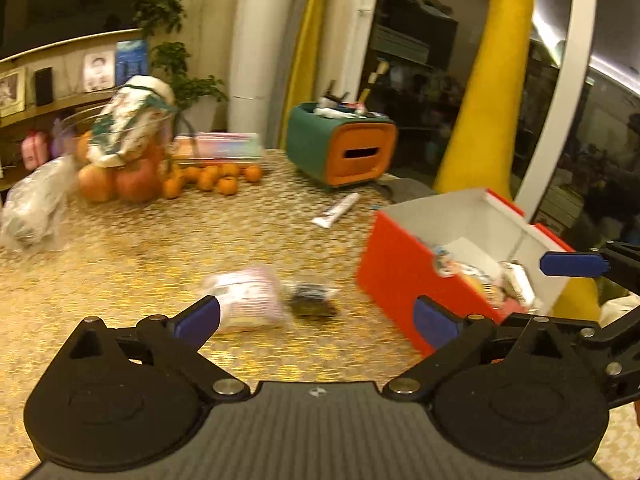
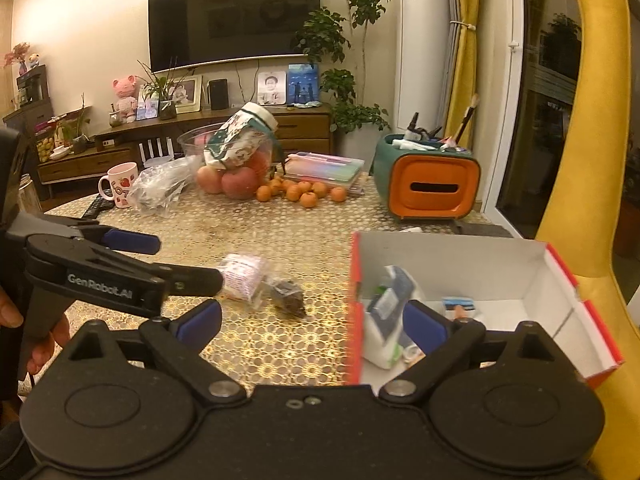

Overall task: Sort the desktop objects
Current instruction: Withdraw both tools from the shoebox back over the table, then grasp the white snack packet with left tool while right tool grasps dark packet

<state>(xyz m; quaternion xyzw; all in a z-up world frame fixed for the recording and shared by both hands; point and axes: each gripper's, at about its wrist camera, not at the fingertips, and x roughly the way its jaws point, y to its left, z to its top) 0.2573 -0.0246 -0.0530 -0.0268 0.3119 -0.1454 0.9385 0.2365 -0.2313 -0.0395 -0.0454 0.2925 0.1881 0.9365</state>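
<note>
- Left gripper point(image 1: 316, 318): jaws spread wide, nothing between the pads; it hangs over the table in front of the loose packets, which suggests it is free to take the next one.
- Right gripper point(image 2: 312, 322): jaws likewise wide and empty, straddling the near wall of the red box point(image 2: 354, 280); nothing is gripped, and I judge it has no load to drop.
- Red box: white inside, open on top, standing at the table's right side near the edge. It holds several small packets and a white pouch point(image 2: 386, 320), so it serves as the collecting bin.
- Pink-striped packet point(image 2: 242, 276): lying flat on the gold-patterned table point(image 2: 280, 232), left of the box and apart from it; not yet sorted.
- Dark packet point(image 2: 286, 296): just beside the pink one, on its box side; also unsorted.
- White tube point(image 1: 336, 210): lying loose further back, between the box and the green-and-orange organiser point(image 1: 340, 148), probably awaiting sorting.
- Fruit, bowl and mug at the far side: well apart from the work area.
</note>
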